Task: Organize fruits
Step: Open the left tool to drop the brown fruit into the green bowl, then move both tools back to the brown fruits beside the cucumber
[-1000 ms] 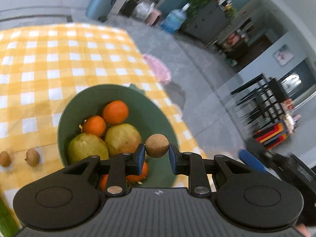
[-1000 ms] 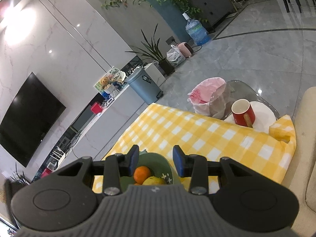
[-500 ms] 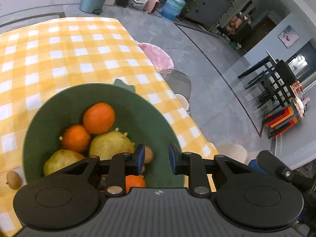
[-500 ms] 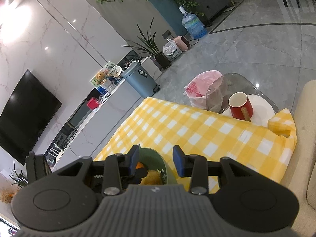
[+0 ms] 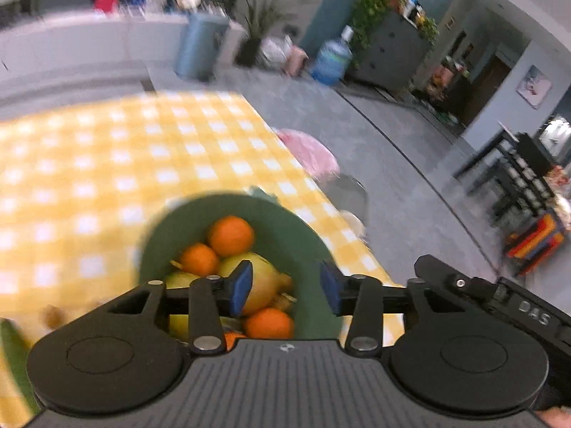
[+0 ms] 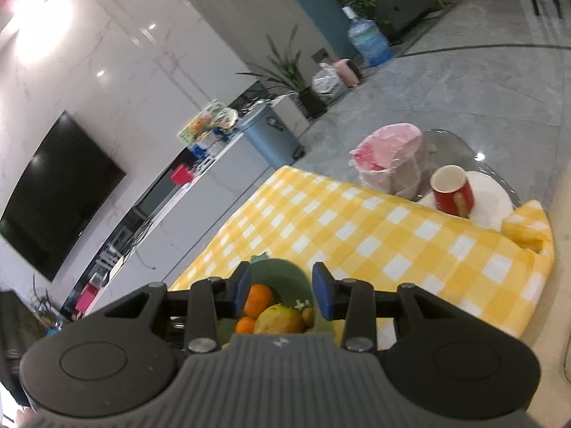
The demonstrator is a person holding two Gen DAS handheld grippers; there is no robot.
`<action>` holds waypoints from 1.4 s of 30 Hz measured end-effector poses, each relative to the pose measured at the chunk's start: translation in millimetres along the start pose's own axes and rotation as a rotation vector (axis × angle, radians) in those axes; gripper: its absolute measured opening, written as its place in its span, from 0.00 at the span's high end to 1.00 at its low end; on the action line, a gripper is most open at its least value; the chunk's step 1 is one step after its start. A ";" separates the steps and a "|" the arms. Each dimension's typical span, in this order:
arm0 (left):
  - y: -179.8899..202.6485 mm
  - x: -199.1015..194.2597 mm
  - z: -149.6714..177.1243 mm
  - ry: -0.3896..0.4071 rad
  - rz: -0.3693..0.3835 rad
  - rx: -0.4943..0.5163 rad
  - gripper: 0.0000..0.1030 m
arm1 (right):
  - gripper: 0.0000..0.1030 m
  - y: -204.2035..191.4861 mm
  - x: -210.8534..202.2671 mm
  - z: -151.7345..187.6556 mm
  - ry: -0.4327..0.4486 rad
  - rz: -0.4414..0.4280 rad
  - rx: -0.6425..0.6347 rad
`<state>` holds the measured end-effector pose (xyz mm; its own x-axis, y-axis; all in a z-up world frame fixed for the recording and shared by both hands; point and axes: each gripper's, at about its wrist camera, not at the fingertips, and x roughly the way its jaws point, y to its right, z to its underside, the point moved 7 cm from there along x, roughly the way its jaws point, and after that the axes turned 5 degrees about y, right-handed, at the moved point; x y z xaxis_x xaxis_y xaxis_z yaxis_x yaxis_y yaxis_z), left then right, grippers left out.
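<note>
The left tool (image 5: 283,287), its jaws just spread and seen empty, is best lifted clear of the green bowl (image 5: 307,235) near the worktop's edge, where the fruits (image 5: 231,236) lie.

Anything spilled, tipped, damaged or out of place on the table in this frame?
Mostly fine. The green bowl stands upright with the oranges and other fruit inside, nothing spilled. One oddity: the yellow checked tablecloth is bunched up at its far corner beside the red mug. A few small blurred fruits lie outside the bowl.
</note>
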<state>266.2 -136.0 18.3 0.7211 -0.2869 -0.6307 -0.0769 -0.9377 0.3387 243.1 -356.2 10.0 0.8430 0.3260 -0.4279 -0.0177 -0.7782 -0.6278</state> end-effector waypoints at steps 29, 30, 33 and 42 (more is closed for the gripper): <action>-122.9 -284.0 47.2 0.259 -0.292 -0.322 0.38 | 0.64 -210.3 -129.3 91.9 -0.050 -0.302 -0.404; -127.3 -284.8 49.0 0.256 -0.288 -0.331 0.38 | 0.63 -215.7 -134.9 93.1 -0.048 -0.302 -0.413; -143.4 -285.5 56.7 0.251 -0.284 -0.347 0.36 | 0.62 -228.9 -140.6 96.5 -0.037 -0.290 -0.423; -212.8 -262.4 81.4 0.235 -0.208 -0.375 0.35 | 0.62 -250.0 -84.4 138.4 -0.140 -0.232 -0.430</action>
<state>37.3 122.9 54.9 0.8339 -0.0085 -0.5518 0.3074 -0.8232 0.4773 102.0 -114.9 113.1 0.7177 0.5627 -0.4103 0.4096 -0.8176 -0.4047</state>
